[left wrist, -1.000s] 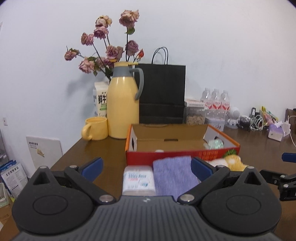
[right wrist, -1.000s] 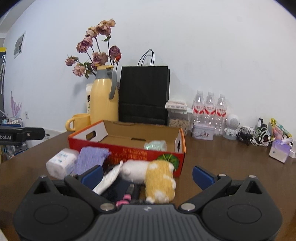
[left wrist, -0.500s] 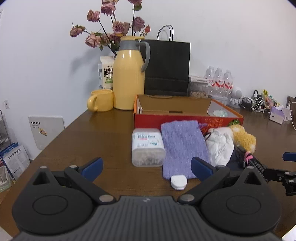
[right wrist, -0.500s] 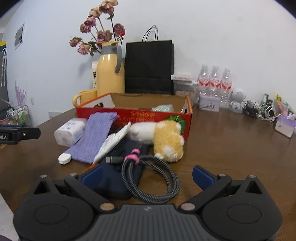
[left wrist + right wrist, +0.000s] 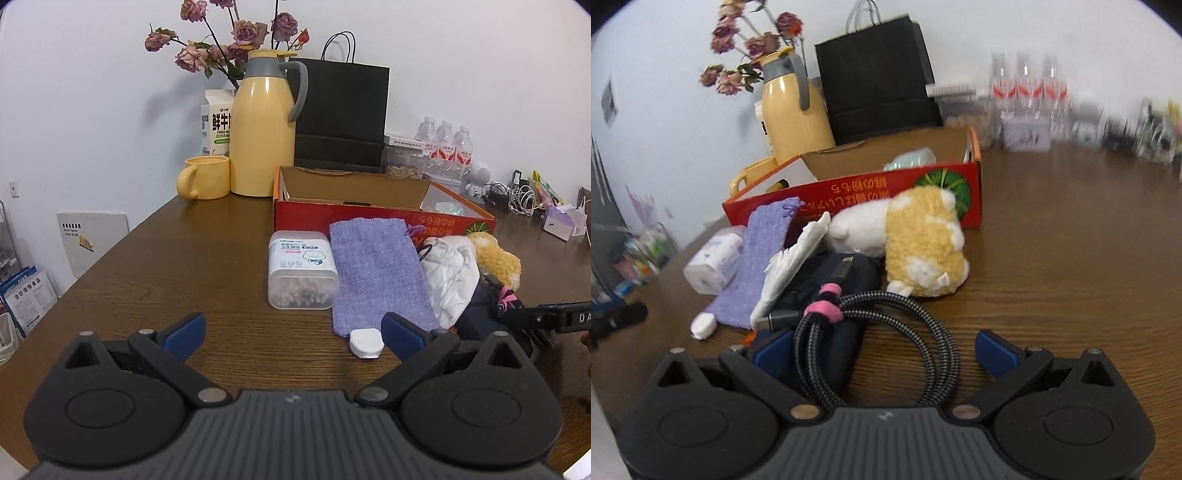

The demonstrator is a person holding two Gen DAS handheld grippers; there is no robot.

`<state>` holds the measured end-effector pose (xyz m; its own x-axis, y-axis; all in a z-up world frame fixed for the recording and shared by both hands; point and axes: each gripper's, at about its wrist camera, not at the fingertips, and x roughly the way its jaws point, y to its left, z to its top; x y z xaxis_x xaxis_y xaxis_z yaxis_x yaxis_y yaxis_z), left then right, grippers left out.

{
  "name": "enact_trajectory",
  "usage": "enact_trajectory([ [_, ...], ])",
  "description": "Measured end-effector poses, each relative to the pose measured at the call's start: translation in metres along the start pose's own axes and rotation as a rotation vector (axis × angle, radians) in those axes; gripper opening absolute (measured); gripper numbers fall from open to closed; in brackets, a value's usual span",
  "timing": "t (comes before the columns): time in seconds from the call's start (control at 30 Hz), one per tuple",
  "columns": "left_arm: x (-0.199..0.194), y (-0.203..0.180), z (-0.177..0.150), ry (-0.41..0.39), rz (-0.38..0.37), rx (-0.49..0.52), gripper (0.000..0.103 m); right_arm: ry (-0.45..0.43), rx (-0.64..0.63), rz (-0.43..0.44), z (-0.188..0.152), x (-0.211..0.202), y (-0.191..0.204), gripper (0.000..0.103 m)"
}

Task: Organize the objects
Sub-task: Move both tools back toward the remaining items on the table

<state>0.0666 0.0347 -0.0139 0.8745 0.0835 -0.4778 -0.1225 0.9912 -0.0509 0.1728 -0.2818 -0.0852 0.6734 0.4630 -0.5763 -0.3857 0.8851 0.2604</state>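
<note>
An open red cardboard box (image 5: pixel 384 218) (image 5: pixel 857 192) stands mid-table with a pale green packet inside. In front of it lie a clear cotton-swab box (image 5: pixel 301 267) (image 5: pixel 714 260), a purple cloth pouch (image 5: pixel 376 269) (image 5: pixel 757 258), a small white case (image 5: pixel 365 343) (image 5: pixel 703 326), a crumpled white bag (image 5: pixel 448 278) (image 5: pixel 792 267), a yellow-and-white plush toy (image 5: pixel 923 245) (image 5: pixel 496 258), a dark pouch (image 5: pixel 834 275) and a coiled braided cable (image 5: pixel 875 339) with a pink tie. My left gripper (image 5: pixel 293 334) is open, short of the swab box. My right gripper (image 5: pixel 884 350) is open, straddling the cable coil.
A yellow thermos (image 5: pixel 264 133), a yellow mug (image 5: pixel 205 177), a milk carton (image 5: pixel 216 127), dried roses and a black paper bag (image 5: pixel 341 118) stand behind the box. Water bottles (image 5: pixel 445 147), chargers and small items fill the back right. The table's left edge drops off near papers on the floor.
Both grippers have pulled back and tilted down, so the items in front of the box now show in full. The right gripper has dropped close over the cable coil and rolled slightly.
</note>
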Motion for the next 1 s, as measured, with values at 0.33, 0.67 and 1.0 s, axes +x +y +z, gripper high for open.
enact_trajectory([
  [0.33, 0.006, -0.006, -0.003, 0.02, -0.008, 0.004, 0.103, -0.039, -0.017, 0.035, -0.006, -0.005, 0.003, 0.09],
  [0.67, 0.019, -0.016, -0.006, 0.064, -0.016, 0.012, 0.103, -0.145, -0.061, -0.066, -0.017, -0.023, 0.015, 0.09],
  [1.0, 0.043, -0.031, -0.012, 0.12, -0.01, 0.033, 0.103, -0.206, -0.105, -0.135, -0.021, -0.03, 0.024, 0.09],
])
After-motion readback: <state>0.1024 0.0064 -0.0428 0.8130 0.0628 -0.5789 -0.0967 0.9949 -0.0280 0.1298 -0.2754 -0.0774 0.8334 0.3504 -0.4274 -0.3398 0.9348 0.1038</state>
